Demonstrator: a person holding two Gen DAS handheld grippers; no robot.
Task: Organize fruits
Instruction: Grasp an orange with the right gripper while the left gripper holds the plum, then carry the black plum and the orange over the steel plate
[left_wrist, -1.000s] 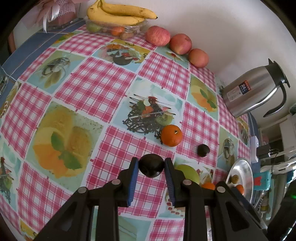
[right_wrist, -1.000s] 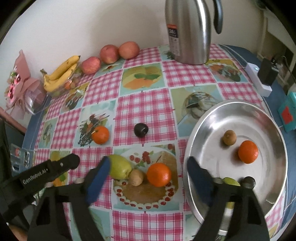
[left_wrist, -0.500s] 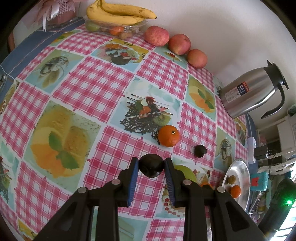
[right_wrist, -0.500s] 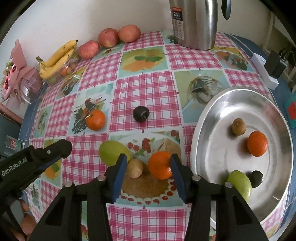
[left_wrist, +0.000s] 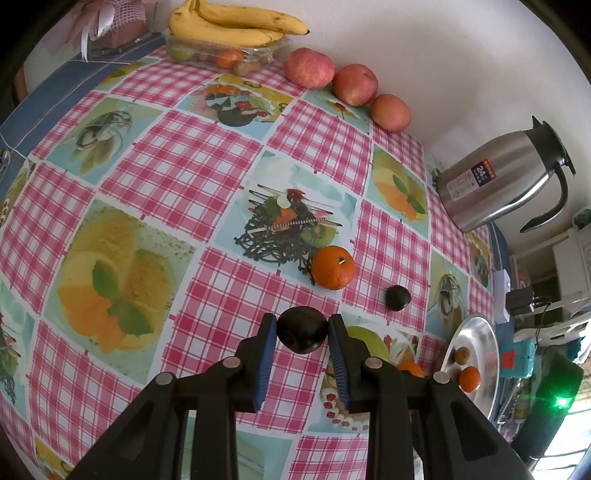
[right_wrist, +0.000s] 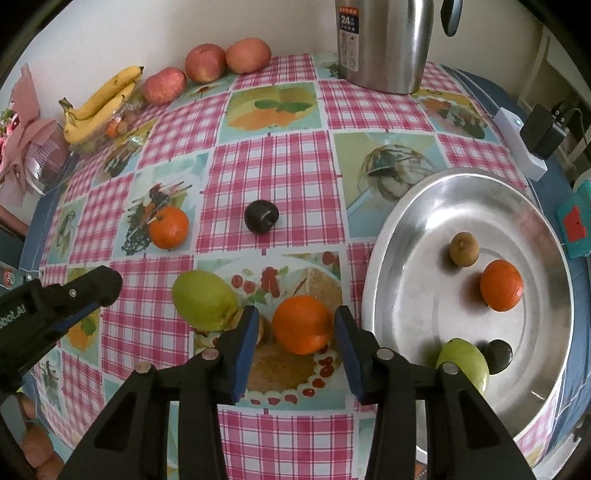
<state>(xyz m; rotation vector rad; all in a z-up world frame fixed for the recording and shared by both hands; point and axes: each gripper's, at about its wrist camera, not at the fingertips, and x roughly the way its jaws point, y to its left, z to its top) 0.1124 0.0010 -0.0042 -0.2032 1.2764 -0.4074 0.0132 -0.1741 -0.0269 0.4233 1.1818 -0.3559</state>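
Over checked tablecloth (right_wrist: 273, 177), left claw (left_wrist: 302, 330) clamped on plum (left_wrist: 302, 328); right claw (right_wrist: 295, 325) apart, flanking orange (right_wrist: 301, 323).

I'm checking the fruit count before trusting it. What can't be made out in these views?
- Kiwi, right wrist view: mostly hidden behind a finger of the right gripper.
- Green fruit, left wrist view: largely covered by a finger of the left gripper.
- Container contents under the bananas: too small.

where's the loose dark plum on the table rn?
The dark plum sits on a pink checked square mid-table in the right wrist view, right of the lone orange and left of the steel tray, touching neither.
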